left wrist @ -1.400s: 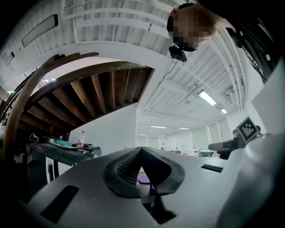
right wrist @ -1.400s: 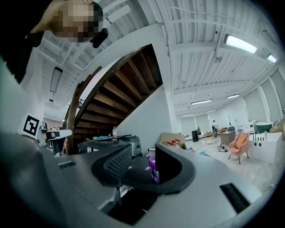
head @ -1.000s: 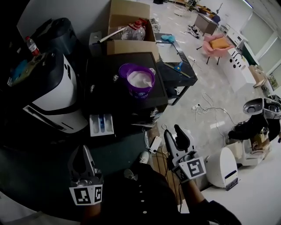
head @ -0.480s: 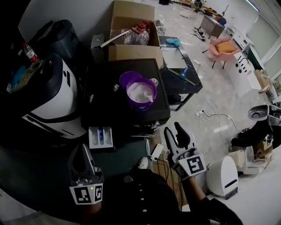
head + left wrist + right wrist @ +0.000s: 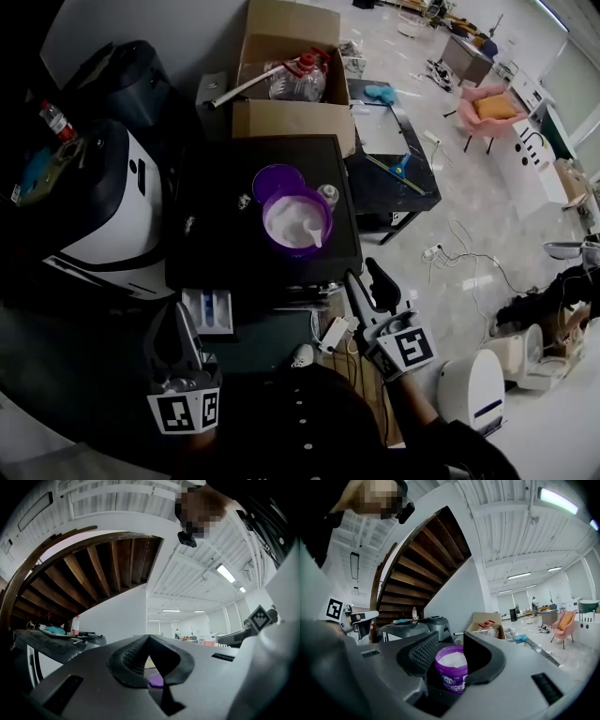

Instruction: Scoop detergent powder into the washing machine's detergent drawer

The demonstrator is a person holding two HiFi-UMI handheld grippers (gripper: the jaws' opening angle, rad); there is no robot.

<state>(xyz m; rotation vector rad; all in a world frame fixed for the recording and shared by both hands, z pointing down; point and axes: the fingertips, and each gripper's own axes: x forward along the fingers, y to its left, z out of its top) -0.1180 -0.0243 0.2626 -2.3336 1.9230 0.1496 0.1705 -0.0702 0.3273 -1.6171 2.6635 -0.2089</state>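
The left gripper [image 5: 178, 317] has its fingers [image 5: 129, 658] closed tip to tip with nothing between them; in the left gripper view the two black ribbed pads meet at a point, and only a small purple patch shows through the gap under that point. The right gripper [image 5: 367, 284] has its fingers [image 5: 423, 656] spread wide and empty.

The round purple plastic tub [image 5: 452, 672] of white detergent powder [image 5: 453, 659] shows framed in the gap between the right fingers in the right gripper view. It stands beyond their tips and touches neither pad. In the head view the tub [image 5: 298, 251] stands upright on the black bench [image 5: 220, 187], ahead of the right fingers and off to their left, well apart from them. A small white plastic scoop [image 5: 317, 231] lies in the powder on the side nearer the right fingers. The tub's purple lid [image 5: 275, 178] rests on the bench just behind the tub, on the side away from both pairs of fingers.

The white detergent drawer [image 5: 208, 311] with blue compartments stands pulled out, just ahead of the left fingers and slightly to their right, near them but not touching. The white and black washing machine [image 5: 112, 206] sits ahead of the left fingers and to their left. An open brown cardboard box [image 5: 292, 117] holding clear plastic bottles stands at the bench's far edge, far ahead of both grippers.
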